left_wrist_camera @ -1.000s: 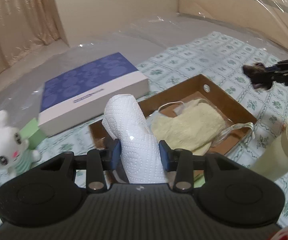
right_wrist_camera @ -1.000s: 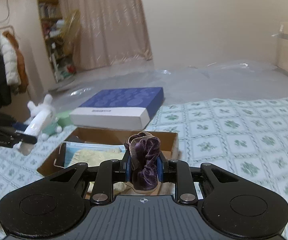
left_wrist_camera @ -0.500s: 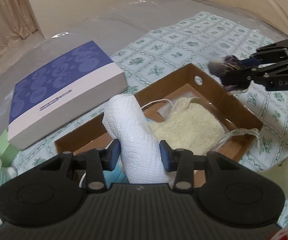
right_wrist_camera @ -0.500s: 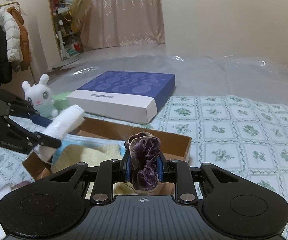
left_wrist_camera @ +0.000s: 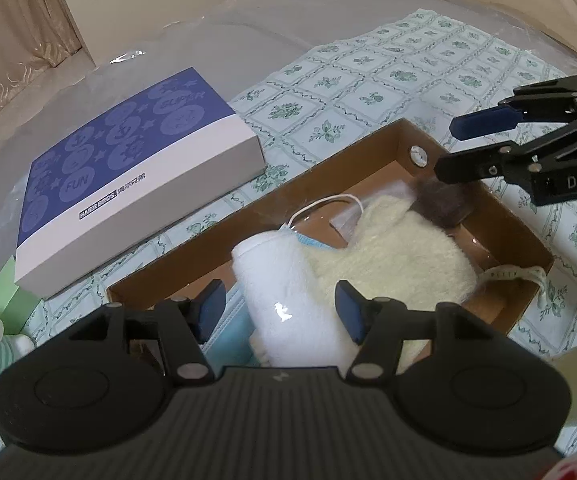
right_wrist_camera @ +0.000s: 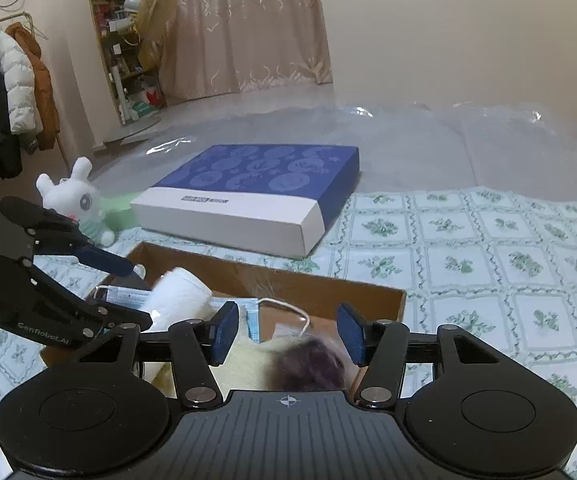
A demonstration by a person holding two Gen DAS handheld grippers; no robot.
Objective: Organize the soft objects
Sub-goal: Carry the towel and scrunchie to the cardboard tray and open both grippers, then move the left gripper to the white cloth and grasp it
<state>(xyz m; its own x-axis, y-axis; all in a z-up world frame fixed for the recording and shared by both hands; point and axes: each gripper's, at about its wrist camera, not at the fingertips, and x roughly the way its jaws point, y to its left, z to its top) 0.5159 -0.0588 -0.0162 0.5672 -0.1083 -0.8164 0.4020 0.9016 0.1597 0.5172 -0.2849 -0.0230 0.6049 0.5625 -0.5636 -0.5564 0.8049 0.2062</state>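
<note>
Both grippers hanging over cardboard box (left_wrist_camera: 392,136). My left gripper (left_wrist_camera: 280,312) spread wide, white towel roll (left_wrist_camera: 288,304) lying loose in box. Right gripper (right_wrist_camera: 288,334) released too, purple scrunchie (right_wrist_camera: 312,364) sitting on cream fleece (left_wrist_camera: 392,264). Face mask (right_wrist_camera: 128,294) in there as well. Bunny plush (right_wrist_camera: 74,196) left outside, guessing that's next.

Left tool (left_wrist_camera: 280,310) — black body, blue pads (left_wrist_camera: 212,310).
</note>
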